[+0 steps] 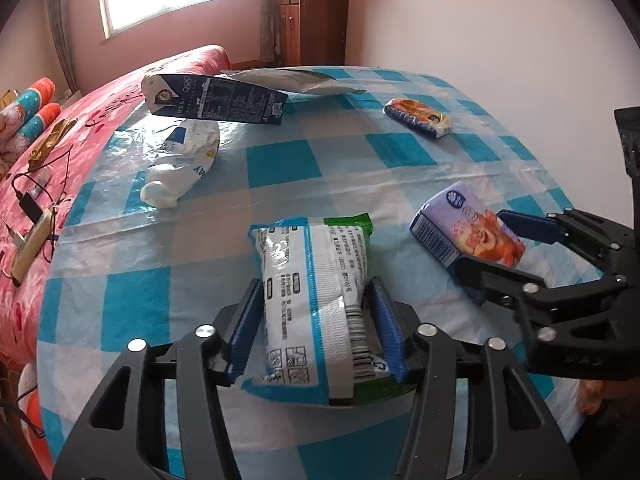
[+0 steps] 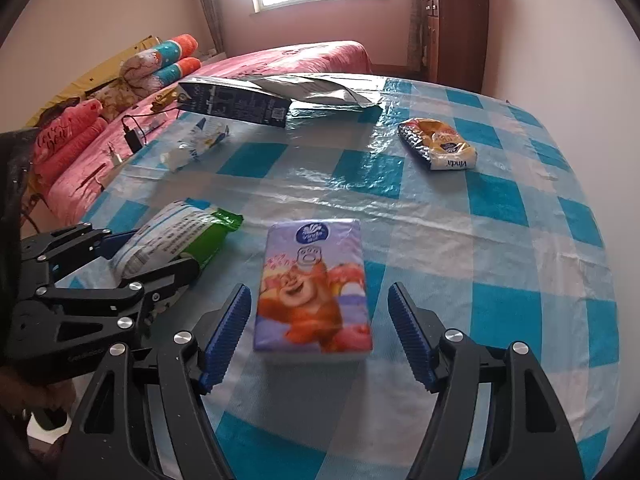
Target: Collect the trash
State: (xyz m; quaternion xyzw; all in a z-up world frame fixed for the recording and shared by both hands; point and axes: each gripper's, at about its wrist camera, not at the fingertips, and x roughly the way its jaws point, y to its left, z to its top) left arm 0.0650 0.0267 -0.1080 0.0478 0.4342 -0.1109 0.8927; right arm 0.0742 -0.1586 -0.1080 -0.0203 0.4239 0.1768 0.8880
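My left gripper (image 1: 314, 312) is shut on a white, blue and green snack packet (image 1: 316, 280), its blue pads pressed on both sides; it also shows in the right wrist view (image 2: 176, 236). My right gripper (image 2: 318, 320) is open around a purple tissue pack with a cartoon bear (image 2: 314, 284), which lies flat on the table with gaps to both pads. The tissue pack also shows in the left wrist view (image 1: 468, 232). Farther off lie a dark milk carton (image 1: 216, 98), a crumpled white bag (image 1: 180, 164), a grey flat bag (image 1: 296, 80) and a yellow-blue tissue pack (image 1: 418, 116).
The table carries a blue and white checked plastic cloth (image 1: 280, 160). A pink bed (image 1: 60, 152) with cables, a charger and rolled bedding stands at the left. A brown cabinet (image 1: 312, 20) stands at the far wall under a window.
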